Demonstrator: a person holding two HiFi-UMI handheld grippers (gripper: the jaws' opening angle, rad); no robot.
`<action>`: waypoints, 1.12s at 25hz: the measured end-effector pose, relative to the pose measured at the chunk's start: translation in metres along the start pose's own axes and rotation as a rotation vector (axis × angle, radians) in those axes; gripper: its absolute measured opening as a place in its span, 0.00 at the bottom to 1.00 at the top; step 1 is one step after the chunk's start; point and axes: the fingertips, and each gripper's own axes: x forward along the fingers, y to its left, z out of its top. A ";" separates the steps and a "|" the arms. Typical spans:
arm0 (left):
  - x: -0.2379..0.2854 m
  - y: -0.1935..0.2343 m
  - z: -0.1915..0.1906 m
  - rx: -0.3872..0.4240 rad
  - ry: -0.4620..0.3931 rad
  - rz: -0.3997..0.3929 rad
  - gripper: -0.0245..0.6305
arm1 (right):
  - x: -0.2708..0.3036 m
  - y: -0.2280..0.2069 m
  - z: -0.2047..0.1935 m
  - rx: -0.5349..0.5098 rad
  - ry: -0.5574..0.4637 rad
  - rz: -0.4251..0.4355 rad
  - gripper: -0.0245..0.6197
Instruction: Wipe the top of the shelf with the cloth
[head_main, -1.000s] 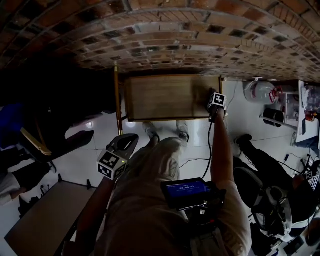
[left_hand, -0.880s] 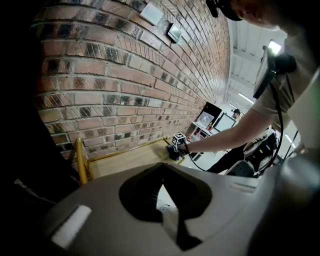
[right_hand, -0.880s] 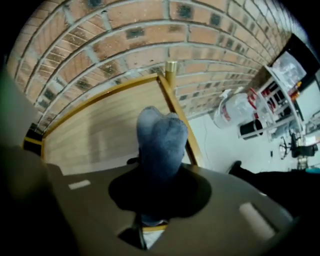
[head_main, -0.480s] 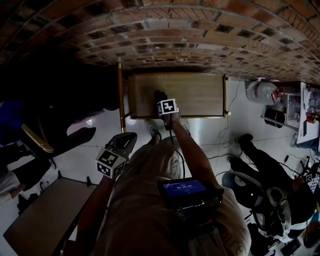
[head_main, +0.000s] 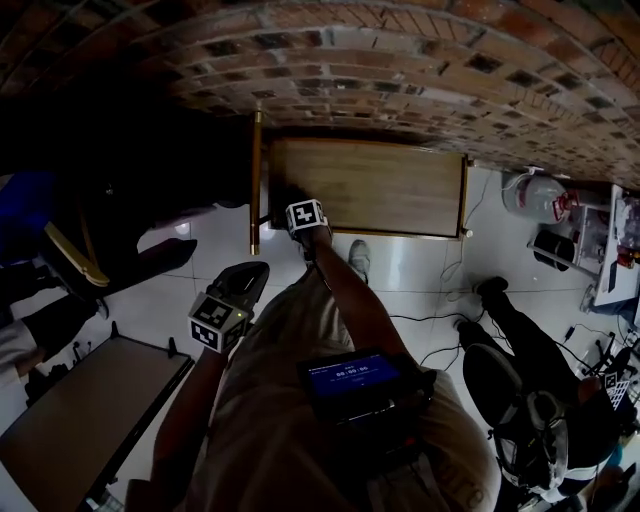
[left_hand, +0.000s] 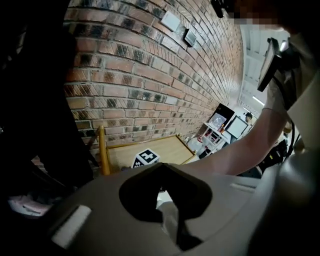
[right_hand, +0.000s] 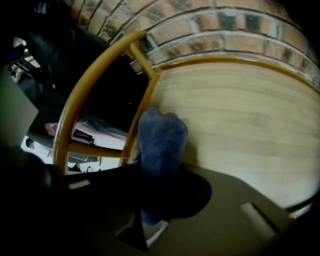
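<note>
1. Blue, soft-pile fabric: the cloth (right_hand: 160, 137) is bunched into a wad. It is judged light, limp and compressible, not fragile, and unlikely to slip. It is best held by its gathered bulk, with a free lobe left ahead of the jaws to do the wiping.
2. Location: the cloth's free lobe lies on the shelf top (right_hand: 240, 115) at the left front corner, just beside the rounded wooden rail (right_hand: 95, 80).
3. The right gripper (right_hand: 150, 205) is clenched on the lower part of the cloth, its jaws closed down to the thickness of the wad. Whether the jaws themselves touch the wood cannot be told.
4. The shelf top is pale, smooth, bare timber, judged to offer little drag. In the head view the right gripper (head_main: 305, 215) sits at its near left edge.
5. The left gripper (head_main: 225, 310) is held low, well apart from the shelf. Its jaws are drawn together with only a sliver between them and nothing held.
6. A brick wall (head_main: 400, 80) backs the shelf.
</note>
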 end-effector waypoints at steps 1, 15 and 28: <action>0.003 -0.002 0.000 -0.005 0.002 -0.001 0.04 | -0.009 -0.023 0.000 0.023 -0.024 -0.031 0.16; 0.078 -0.098 0.078 0.124 0.024 -0.101 0.04 | -0.215 -0.428 -0.144 0.457 0.004 -0.459 0.16; 0.084 -0.137 0.069 0.076 -0.004 -0.046 0.04 | -0.224 -0.329 -0.152 0.229 -0.104 -0.323 0.16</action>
